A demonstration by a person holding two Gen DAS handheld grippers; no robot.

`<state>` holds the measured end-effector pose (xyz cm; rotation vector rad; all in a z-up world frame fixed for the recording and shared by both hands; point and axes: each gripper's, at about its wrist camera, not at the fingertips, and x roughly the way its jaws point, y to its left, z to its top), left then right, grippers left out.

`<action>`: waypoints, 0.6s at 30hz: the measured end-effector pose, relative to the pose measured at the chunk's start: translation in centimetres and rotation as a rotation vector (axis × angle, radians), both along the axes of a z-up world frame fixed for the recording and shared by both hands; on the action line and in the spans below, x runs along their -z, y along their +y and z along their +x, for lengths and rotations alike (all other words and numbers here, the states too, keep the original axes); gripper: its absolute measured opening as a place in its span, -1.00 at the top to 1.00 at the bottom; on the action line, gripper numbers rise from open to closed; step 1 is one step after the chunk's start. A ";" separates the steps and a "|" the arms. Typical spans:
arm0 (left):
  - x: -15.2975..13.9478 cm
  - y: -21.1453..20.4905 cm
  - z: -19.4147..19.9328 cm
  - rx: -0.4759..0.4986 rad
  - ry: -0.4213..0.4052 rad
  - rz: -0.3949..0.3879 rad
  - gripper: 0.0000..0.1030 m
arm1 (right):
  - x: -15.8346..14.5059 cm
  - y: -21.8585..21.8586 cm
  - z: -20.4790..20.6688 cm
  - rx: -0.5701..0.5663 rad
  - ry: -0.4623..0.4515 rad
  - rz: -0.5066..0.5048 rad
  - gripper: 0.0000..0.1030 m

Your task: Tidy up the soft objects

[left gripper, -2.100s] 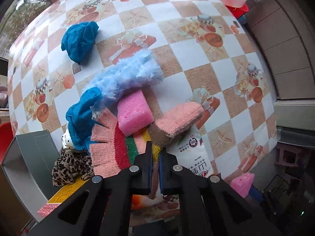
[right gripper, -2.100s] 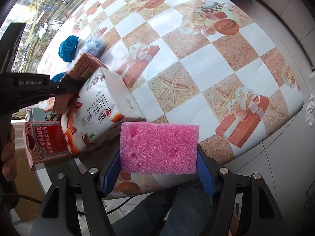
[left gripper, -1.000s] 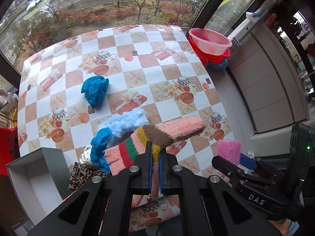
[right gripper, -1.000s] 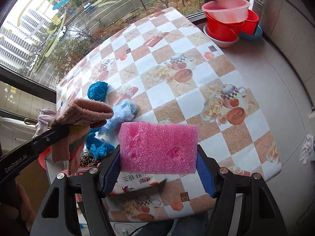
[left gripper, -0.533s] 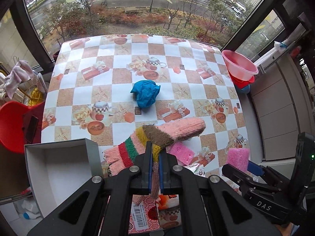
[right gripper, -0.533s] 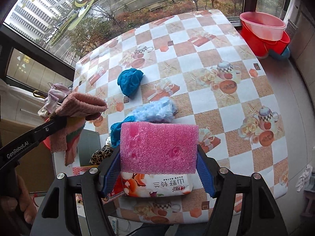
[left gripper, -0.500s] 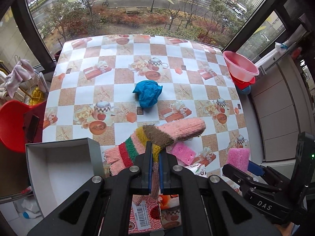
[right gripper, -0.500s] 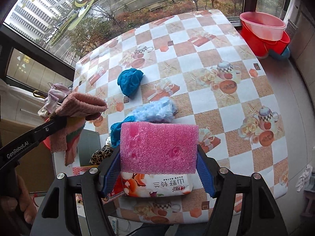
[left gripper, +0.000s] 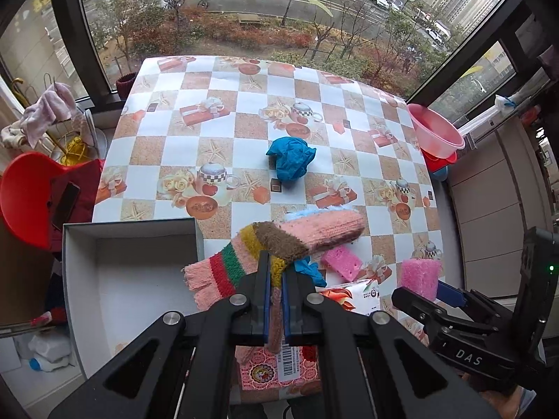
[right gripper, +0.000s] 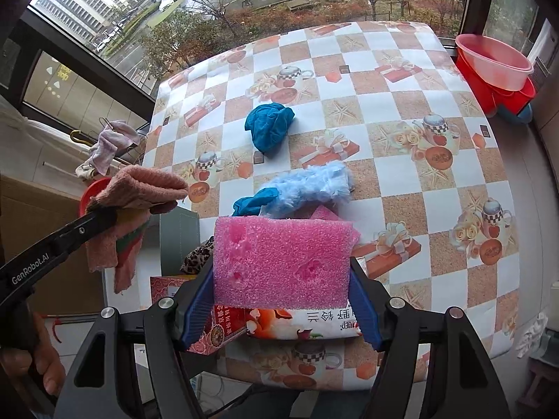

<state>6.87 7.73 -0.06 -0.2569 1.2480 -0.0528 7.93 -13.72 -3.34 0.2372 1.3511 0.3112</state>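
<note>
My left gripper (left gripper: 275, 309) is shut on a striped pink knitted sock (left gripper: 314, 232) and holds it high above the table, beside the open grey box (left gripper: 132, 279). The sock also shows in the right wrist view (right gripper: 139, 192). My right gripper (right gripper: 281, 300) is shut on a pink sponge (right gripper: 281, 262), also held high; the sponge shows at the right of the left wrist view (left gripper: 419, 277). On the table lie a second pink sponge (left gripper: 340, 262), a fluffy light-blue cloth (right gripper: 311, 188), a crumpled blue cloth (left gripper: 290, 160) and another blue cloth (right gripper: 255, 202).
A leopard-print item (right gripper: 197, 258), a tissue pack (right gripper: 314, 317) and a red printed box (left gripper: 279, 366) lie at the table's near edge. Pink and red basins (right gripper: 496, 66) stand at the right. A red chair (left gripper: 31, 195) with a phone stands at the left.
Both grippers rose well above the table with the sock and sponge still held. The left wrist view shifted left, so the grey box now shows fully.
</note>
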 end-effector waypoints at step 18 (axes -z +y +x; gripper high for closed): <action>1.0 4.4 -7.9 -0.049 0.022 -0.072 0.90 | 0.4 3.0 -6.4 -0.097 0.057 -0.057 -0.37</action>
